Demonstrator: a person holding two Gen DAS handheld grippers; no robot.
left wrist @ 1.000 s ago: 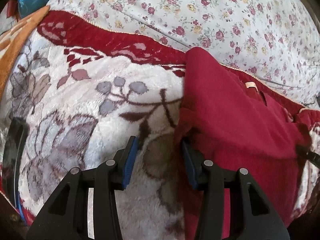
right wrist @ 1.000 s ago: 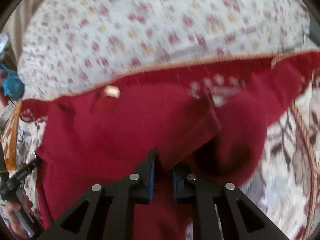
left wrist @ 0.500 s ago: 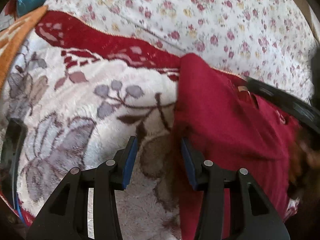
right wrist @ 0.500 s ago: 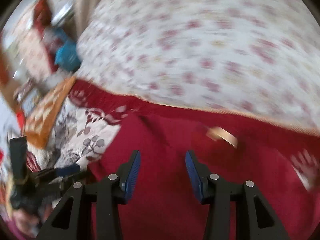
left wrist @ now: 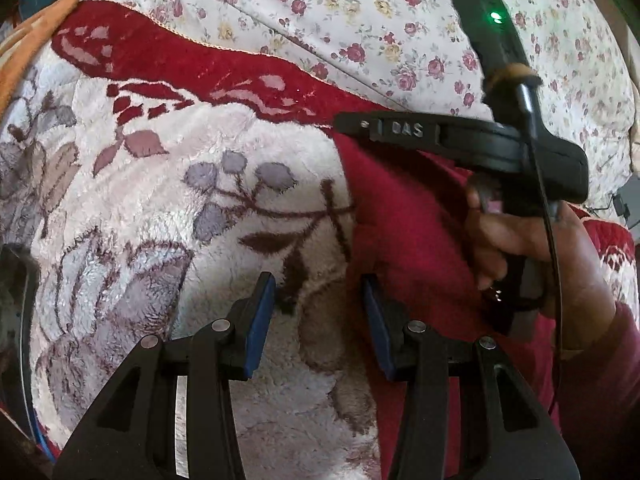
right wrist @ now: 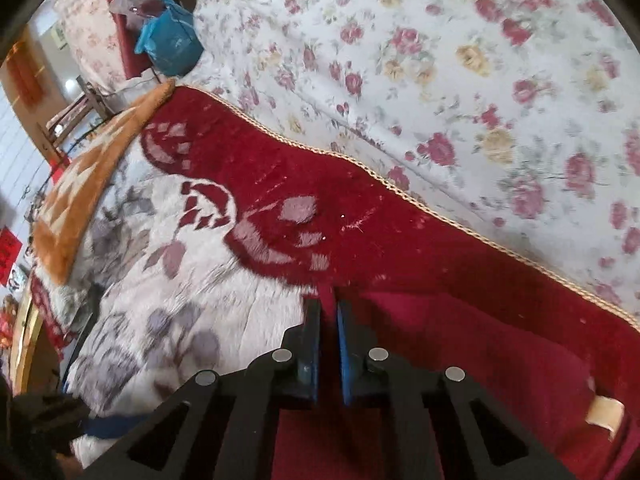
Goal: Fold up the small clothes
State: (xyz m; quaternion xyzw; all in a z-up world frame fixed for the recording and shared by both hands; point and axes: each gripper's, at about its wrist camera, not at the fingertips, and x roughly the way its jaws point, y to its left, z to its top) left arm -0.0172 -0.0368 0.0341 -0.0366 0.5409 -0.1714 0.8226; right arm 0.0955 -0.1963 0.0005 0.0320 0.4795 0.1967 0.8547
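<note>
A dark red small garment (left wrist: 408,220) lies on a plush flowered blanket (left wrist: 160,220). My left gripper (left wrist: 318,312) hovers open over the blanket, its right finger against the garment's left edge and nothing between the pads. My right gripper (right wrist: 329,304) is shut on the garment (right wrist: 460,340) at its far left corner, where a strip of red cloth shows between the blue pads. In the left wrist view the right gripper (left wrist: 340,124) reaches in from the right, held by a hand (left wrist: 532,248). A tan label (right wrist: 606,414) shows on the garment.
A white sheet with small roses (left wrist: 360,20) covers the bed beyond the blanket's red border (right wrist: 320,184). An orange patterned blanket (right wrist: 80,184) lies at the left edge. A blue bag (right wrist: 172,44) and clutter sit beyond the bed.
My right gripper let go of the garment's middle, swung left across it, opened wide, then shut on the far left corner. It now appears in the left wrist view. The left gripper stayed put.
</note>
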